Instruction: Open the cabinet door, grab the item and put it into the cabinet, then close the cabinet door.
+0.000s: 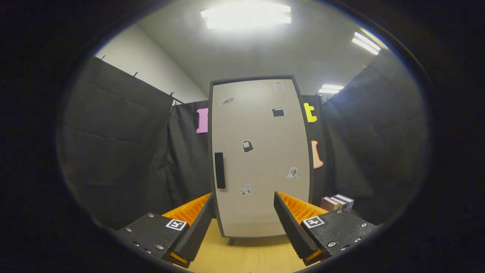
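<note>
My claw (242, 223) hung open and empty, the shut cabinet door (261, 159) straight ahead, its upright handle (219, 170) toward my left finger.

the cabinet door (261, 159) is pale grey with small black-and-white stickers, its handle (219, 170) is black, and the table (246, 258) is light wood

Matt cabinet door (261, 151), wood-grain tabletop (246, 258)

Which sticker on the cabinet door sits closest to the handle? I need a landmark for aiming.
The butterfly sticker, low on the cabinet door, just right of the handle; the others sit farther right or higher.
</note>
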Available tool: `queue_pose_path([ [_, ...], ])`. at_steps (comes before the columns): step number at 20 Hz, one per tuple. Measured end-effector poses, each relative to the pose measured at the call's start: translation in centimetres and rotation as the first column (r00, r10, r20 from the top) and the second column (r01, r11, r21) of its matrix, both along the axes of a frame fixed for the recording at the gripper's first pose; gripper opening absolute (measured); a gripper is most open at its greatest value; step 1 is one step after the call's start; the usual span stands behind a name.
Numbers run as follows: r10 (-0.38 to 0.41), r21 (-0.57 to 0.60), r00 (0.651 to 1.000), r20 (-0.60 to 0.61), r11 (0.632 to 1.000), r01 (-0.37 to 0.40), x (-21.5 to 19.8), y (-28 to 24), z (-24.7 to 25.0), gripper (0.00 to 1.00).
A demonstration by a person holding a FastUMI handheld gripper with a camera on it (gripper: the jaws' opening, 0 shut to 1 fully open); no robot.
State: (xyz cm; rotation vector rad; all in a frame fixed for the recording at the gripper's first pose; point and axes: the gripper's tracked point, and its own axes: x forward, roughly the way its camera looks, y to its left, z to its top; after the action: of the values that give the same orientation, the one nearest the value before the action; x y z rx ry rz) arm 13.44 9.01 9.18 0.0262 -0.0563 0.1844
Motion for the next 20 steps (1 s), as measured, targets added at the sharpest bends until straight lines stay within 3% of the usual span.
queue_pose_path([
  [11,0.087,-0.044,0.996,0.001,0.995,-0.087,9.1,6.7,1.7,0.95],
  [20,0.068,-0.086,0.996,-0.061,0.994,-0.073,16.6,10.0,0.5,0.94],
])
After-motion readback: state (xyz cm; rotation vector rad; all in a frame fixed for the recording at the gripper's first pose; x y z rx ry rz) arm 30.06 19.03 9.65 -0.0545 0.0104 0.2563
